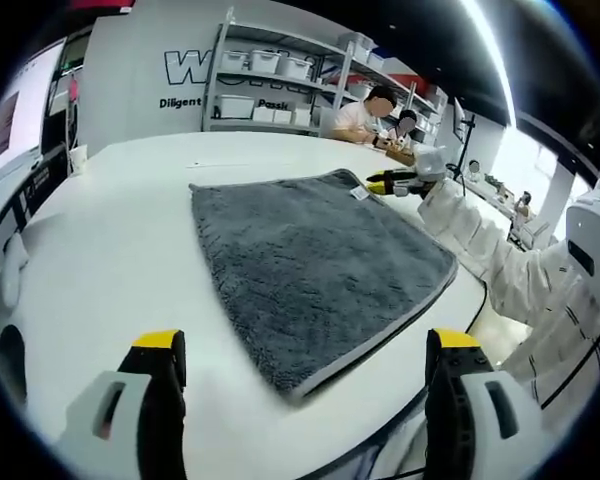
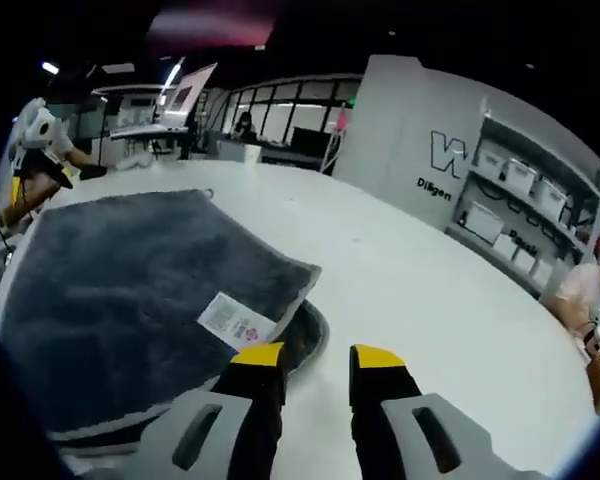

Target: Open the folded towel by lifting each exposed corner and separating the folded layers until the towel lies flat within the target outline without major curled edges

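Grey towel [image 1: 315, 275] lies spread on the white table [image 1: 130, 230], one edge along the table's near rim. In the left gripper view, the left gripper [image 1: 305, 360] hovers with jaws wide apart and nothing between them, the towel's near corner just ahead between the yellow tips. In the right gripper view, the right gripper [image 2: 315, 357] has jaws parted, holding nothing; its left fingertip [image 2: 255, 356] sits at the towel's corner beside the white label [image 2: 235, 321].
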A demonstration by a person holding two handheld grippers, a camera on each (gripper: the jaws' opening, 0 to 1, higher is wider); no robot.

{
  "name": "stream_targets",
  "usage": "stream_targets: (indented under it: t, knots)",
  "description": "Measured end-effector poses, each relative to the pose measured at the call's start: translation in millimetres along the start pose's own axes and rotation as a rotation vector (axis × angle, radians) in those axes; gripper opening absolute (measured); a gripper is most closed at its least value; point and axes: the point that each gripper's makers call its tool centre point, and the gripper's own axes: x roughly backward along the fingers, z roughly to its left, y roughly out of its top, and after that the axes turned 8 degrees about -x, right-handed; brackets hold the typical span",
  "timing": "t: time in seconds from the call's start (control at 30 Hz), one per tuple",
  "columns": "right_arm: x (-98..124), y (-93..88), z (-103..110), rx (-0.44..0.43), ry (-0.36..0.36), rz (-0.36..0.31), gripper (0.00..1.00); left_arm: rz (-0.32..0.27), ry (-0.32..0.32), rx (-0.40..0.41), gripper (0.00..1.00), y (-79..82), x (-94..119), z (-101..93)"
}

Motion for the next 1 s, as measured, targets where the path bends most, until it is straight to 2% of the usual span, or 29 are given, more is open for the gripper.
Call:
stream_targets:
  t: [0.23, 0.4, 0.57, 0.67, 0.77, 0.83, 1.0]
  knots:
    - [-9.9, 4.1, 5.2, 0.040, 0.027, -0.025, 0.11, 0.007, 0.007, 0.001, 0.98, -0.8, 0.6, 1.6]
    - [-16.6, 0.1, 5.8, 0.025, 0.044, -0.018, 0.09, 0.015, 0.003, -0.002, 0.98, -0.9, -1.8, 1.1]
    - [-22.2, -8.0, 5.1, -0.018, 0.061, -0.008, 0.08, 0.017, -0.001, -0.005, 0.98, 0.3, -3.4, 0.2]
    - [-22.6, -8.4, 6.2, -0.060, 0.082, -0.014, 0.06, 0.022, 0.000, -0.004, 0.98, -0.5, -4.3, 0.9]
    - [-23.2, -8.9, 7.0, -0.067, 0.089, -0.012, 0.04, 0.024, 0.000, -0.002, 0.98, -0.7, -5.1, 1.2]
    - [-23.8, -10.2, 8.2, -0.127, 0.111, -0.008, 0.03, 0.027, -0.003, -0.005, 0.98, -0.6, -6.4, 0.7]
    - [-23.8, -11.3, 4.4, -0.212, 0.131, -0.022, 0.04, 0.031, -0.012, -0.007, 0.97, -1.3, -8.7, -2.0]
